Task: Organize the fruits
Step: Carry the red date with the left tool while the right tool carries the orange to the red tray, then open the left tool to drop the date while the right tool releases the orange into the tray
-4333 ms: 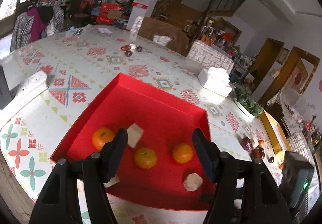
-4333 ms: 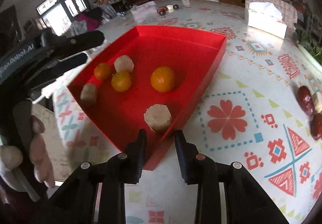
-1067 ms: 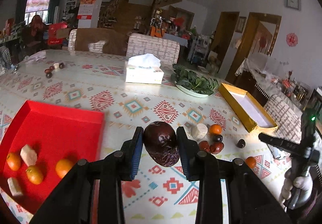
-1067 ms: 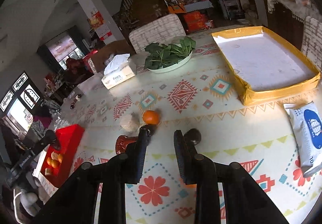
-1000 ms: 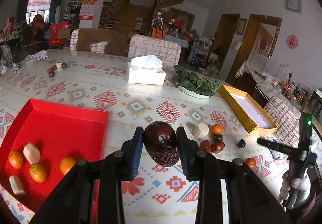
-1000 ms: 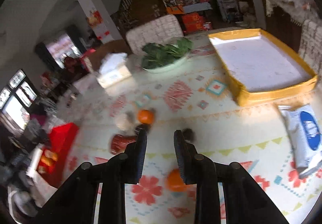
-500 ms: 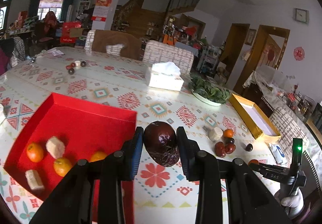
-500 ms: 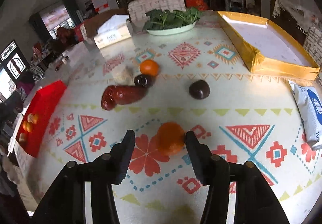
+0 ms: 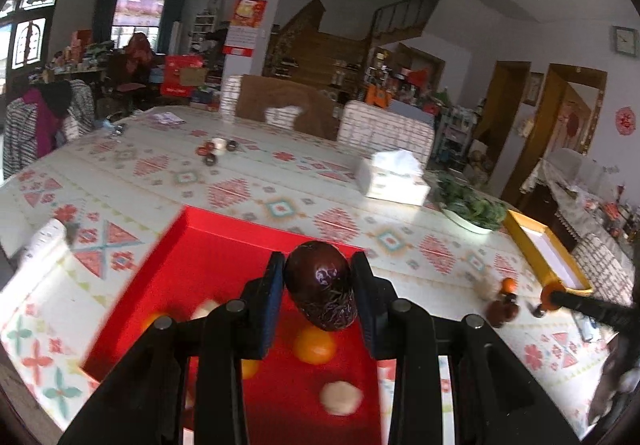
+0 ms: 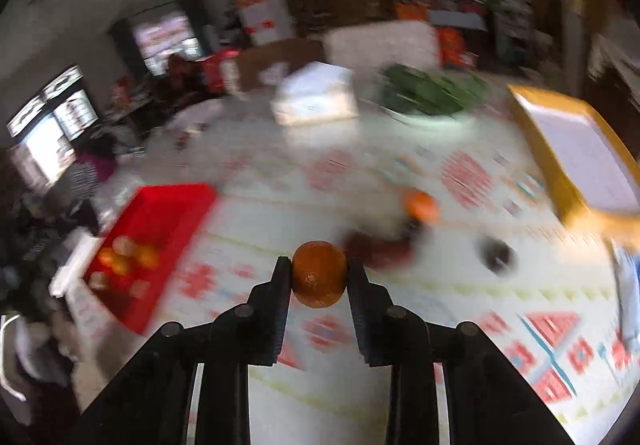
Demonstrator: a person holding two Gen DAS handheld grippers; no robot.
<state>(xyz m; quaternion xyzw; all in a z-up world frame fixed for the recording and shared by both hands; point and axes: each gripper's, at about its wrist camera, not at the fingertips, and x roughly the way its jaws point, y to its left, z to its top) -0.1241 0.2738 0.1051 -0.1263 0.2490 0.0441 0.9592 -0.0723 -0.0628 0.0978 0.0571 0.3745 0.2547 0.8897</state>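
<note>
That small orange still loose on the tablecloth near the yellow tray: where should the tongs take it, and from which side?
Take the loose orange across its widest middle, coming from above. It is round, so no side grips better, but dark fruits crowd its near side while the top looks clear. Blur hides exact gaps. Both tongs are full now: left tongs hold a dark date, right tongs an orange.
</note>
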